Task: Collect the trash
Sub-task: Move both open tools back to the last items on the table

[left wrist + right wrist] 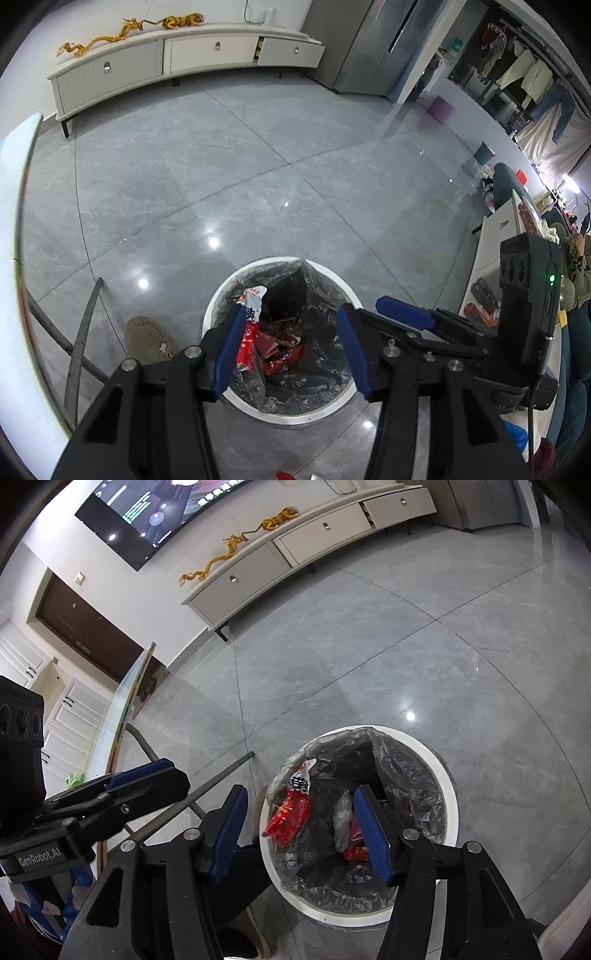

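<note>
Below, between the spread blue fingers [229, 354] of the left gripper [291, 350], sits a white trash bin [221, 295] lined with a grey plastic bag [321, 288], a red-and-white wrapper [249, 332] hanging just inside the left finger, touching or merely close cannot be told. Likewise wide apart and gripping nothing, the right gripper [303, 830], over the same trash bin [448, 775], red wrappers [290, 818] and a clear crumpled piece [341, 821] lying between its fingers [371, 830]
</note>
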`<state>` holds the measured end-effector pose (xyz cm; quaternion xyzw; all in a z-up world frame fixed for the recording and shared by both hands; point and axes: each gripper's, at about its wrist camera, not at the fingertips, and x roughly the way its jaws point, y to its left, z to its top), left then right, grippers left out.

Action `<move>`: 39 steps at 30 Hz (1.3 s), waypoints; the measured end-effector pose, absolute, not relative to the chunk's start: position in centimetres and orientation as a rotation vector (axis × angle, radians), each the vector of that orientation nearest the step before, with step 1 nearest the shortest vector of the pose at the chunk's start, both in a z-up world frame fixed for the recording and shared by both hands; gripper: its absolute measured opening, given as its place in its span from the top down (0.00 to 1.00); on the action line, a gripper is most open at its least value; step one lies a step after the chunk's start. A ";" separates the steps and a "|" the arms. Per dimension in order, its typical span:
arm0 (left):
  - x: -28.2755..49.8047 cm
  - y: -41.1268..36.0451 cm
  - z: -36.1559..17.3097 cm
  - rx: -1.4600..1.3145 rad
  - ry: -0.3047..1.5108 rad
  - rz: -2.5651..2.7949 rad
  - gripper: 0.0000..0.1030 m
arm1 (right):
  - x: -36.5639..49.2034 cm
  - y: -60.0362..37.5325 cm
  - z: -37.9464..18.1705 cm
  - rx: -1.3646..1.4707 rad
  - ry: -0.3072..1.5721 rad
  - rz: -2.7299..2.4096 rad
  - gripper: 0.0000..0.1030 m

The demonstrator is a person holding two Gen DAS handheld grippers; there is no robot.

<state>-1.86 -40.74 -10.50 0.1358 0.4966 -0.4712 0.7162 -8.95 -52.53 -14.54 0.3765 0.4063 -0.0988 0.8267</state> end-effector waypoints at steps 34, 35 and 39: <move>-2.4 -22.1 5.0 0.129 0.600 -0.827 0.52 | -9.3 -44.5 1.3 0.524 0.678 -0.175 0.35; -2.3 -21.1 5.4 0.120 0.590 -0.812 0.51 | -9.2 -43.9 2.2 0.507 0.667 -0.167 0.35; -2.0 -16.9 6.8 0.078 0.550 -0.741 0.41 | -8.8 -41.9 5.0 0.456 0.631 -0.133 0.34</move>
